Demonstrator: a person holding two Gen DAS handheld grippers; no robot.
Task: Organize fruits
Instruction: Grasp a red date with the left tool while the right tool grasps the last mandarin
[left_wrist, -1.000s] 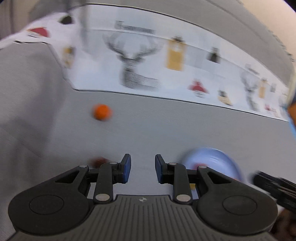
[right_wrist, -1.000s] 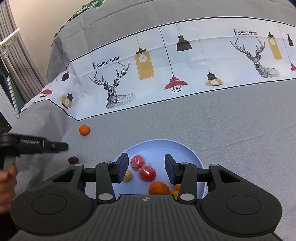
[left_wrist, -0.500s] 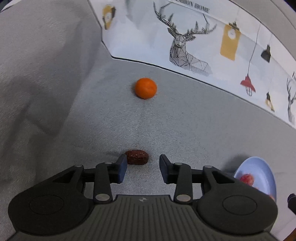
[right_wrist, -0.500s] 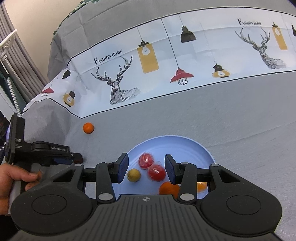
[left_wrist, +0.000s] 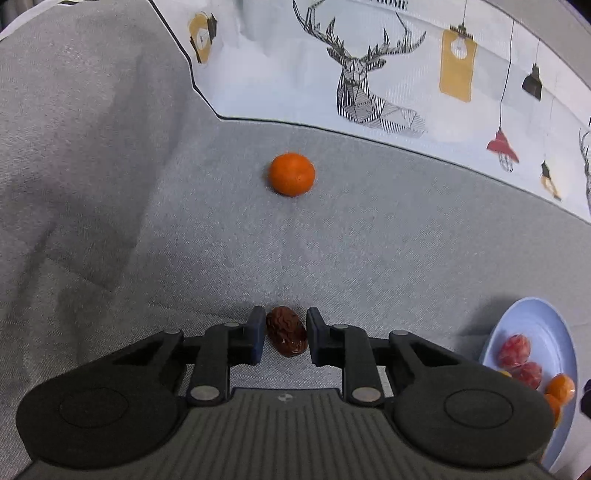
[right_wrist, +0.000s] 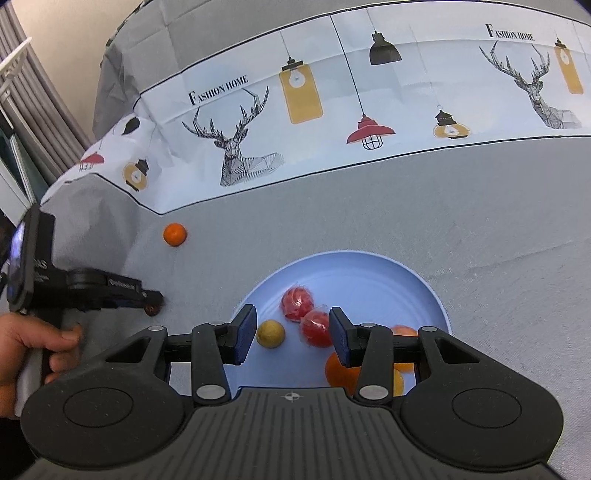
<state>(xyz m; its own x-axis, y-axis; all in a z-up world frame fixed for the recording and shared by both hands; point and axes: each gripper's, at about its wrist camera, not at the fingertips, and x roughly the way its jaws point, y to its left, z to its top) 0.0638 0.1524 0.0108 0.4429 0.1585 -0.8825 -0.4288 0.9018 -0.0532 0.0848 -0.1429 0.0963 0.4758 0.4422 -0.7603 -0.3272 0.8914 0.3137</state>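
Left wrist view is showing the left gripper (left_wrist: 284, 334), jaws just closing, bracketing a small wrinkled dark-brown dried date (left_wrist: 286, 335) lying on the grey tablecloth (left_wrist: 369, 258) toward its left edge, pads seemingly touching this light, soft, slightly sticky fruit across its narrow middle.

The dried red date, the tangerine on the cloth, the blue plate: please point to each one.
dried red date (left_wrist: 286, 336), left wrist view, middle of its wrinkled skin
tangerine (left_wrist: 291, 174), left wrist view, centre of the peel
blue plate (right_wrist: 354, 273), right wrist view, bare inner surface
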